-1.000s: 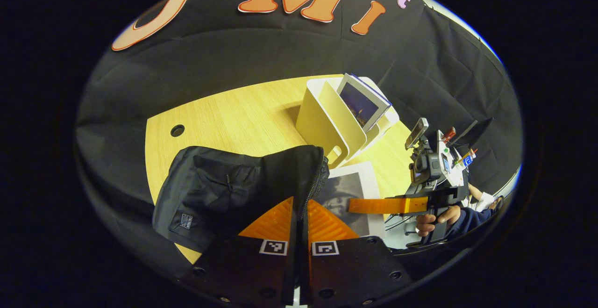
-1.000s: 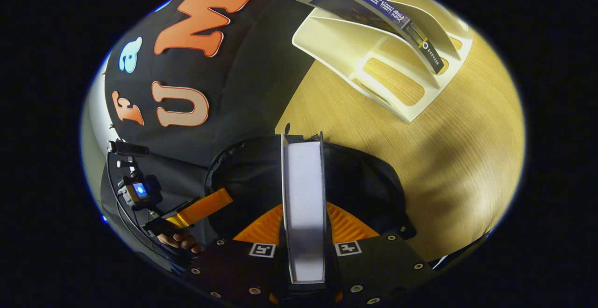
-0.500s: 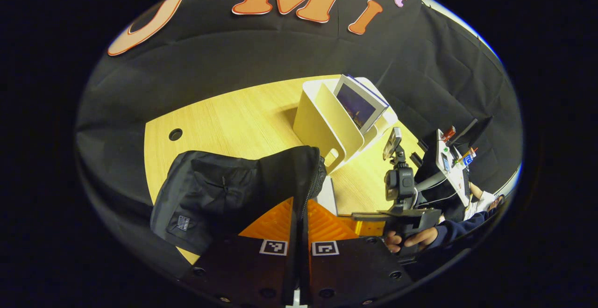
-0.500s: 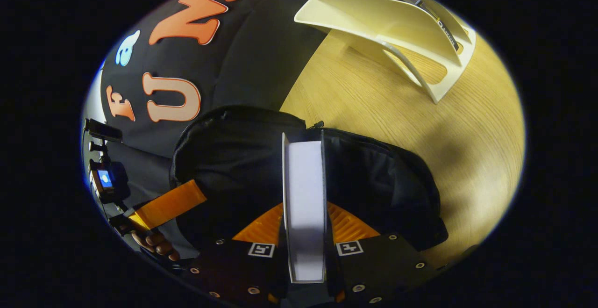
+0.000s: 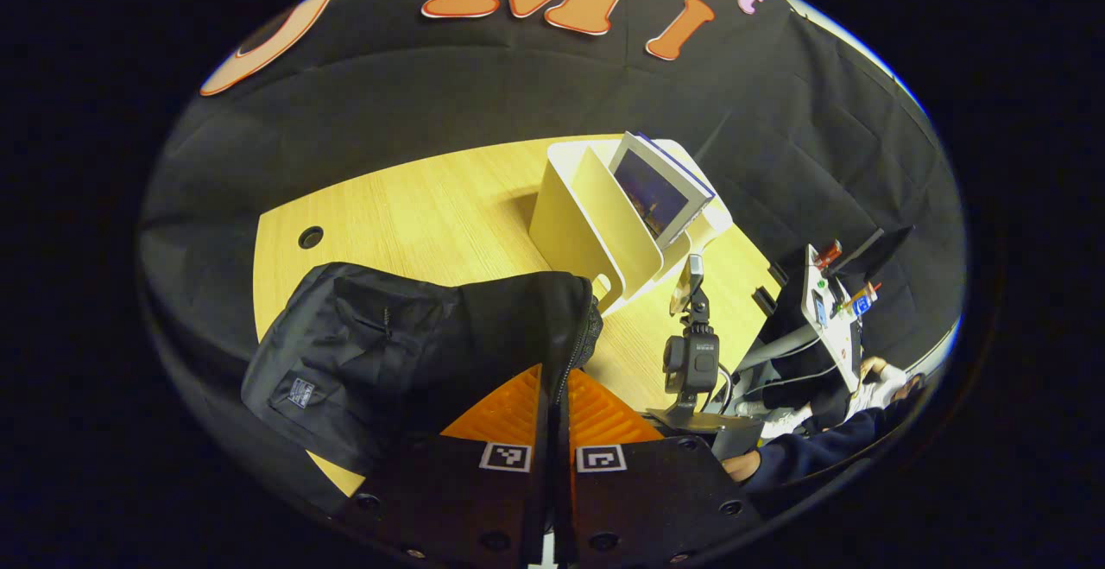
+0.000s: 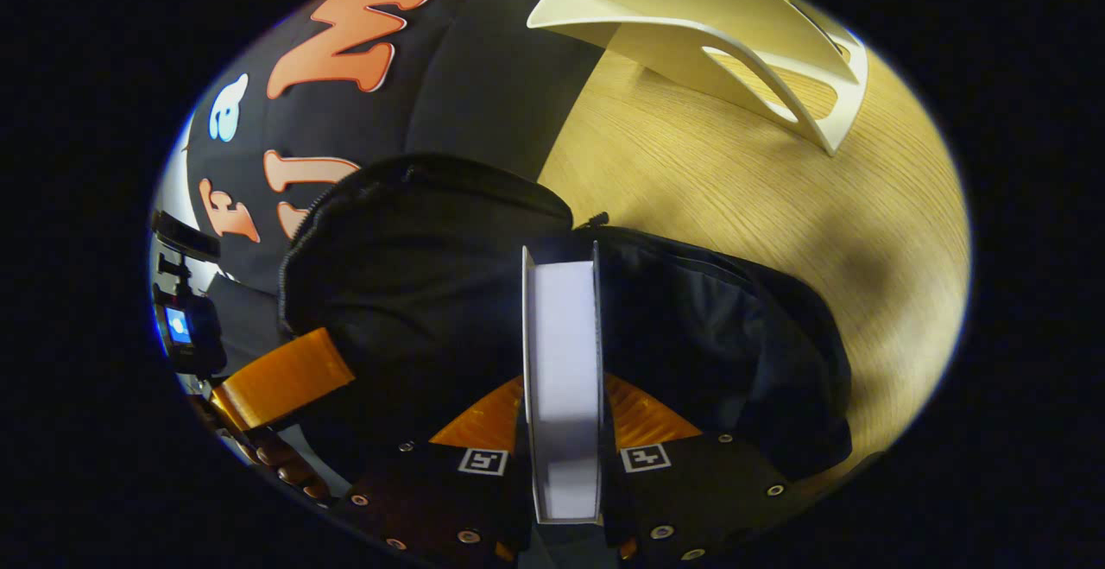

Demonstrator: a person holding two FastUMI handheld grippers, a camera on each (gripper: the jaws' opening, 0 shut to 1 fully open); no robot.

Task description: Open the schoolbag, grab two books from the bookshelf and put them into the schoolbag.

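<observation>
**Book goes into the bag**

Book clamped edge-on in my right tool, poised over the schoolbag mouth. My left tool, fingers closed together, pinches the bag's zipper edge, apparently to hold the opening wide. Behind, on the table, the bookshelf holds a second book. Floppy fabric could snag the corners.

surface: wooden table | on it: black schoolbag, cream bookshelf | apart
</observation>
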